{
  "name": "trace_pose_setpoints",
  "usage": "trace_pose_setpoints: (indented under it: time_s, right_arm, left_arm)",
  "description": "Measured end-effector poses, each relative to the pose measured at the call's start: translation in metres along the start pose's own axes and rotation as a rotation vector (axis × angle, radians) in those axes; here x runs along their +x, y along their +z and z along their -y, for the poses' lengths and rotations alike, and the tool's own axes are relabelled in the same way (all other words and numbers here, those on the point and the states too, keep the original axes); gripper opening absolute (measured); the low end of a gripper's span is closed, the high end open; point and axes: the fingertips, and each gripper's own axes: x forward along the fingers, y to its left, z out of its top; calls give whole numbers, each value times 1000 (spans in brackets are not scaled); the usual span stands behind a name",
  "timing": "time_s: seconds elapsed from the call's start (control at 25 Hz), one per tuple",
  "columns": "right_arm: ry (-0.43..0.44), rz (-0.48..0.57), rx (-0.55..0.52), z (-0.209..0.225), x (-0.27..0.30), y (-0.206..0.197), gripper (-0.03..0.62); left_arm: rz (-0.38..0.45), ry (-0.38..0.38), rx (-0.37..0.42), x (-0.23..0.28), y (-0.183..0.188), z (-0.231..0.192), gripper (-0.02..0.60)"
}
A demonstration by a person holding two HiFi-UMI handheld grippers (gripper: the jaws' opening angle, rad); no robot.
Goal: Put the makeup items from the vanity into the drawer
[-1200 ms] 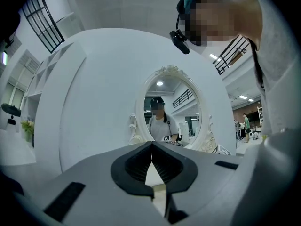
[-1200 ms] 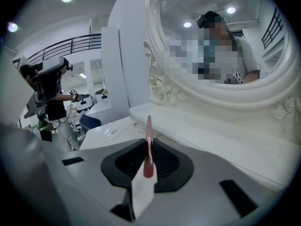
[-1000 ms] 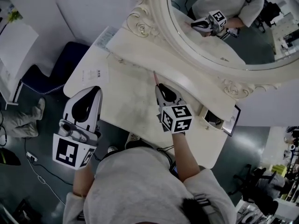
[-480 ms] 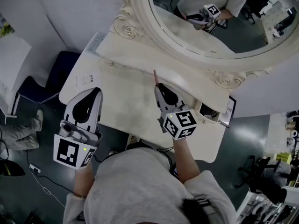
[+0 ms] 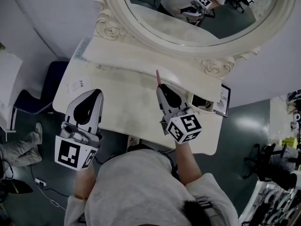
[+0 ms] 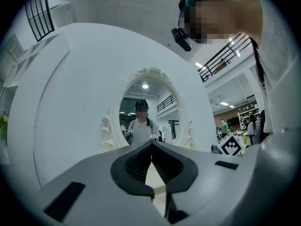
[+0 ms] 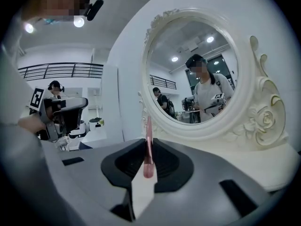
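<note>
Right gripper [image 5: 160, 86] has risen, clamping a pink stick [image 5: 157, 75], kind unclear.

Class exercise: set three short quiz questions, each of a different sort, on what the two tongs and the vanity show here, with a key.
1. True or false: the left tongs hold a makeup item.
2. The pink stick is: A lying loose; B clamped in the right tongs; C in the left tongs.
3. Fill in: the ornate white frame above the vanity top holds an oval ____.
Key: 1 false; 2 B; 3 mirror.
</note>
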Motion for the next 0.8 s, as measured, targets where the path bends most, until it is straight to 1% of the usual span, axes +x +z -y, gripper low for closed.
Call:
trace_pose_setpoints:
  time_s: [0.6,0.8]
  right_arm:
    - [-184,62,2,56,-93,1,54]
    - [-235,57,-22,71,-117,-2,54]
  left_arm:
    - [31,-150,8,32,4,69,15]
    - [45,-195,20,42,8,86,15]
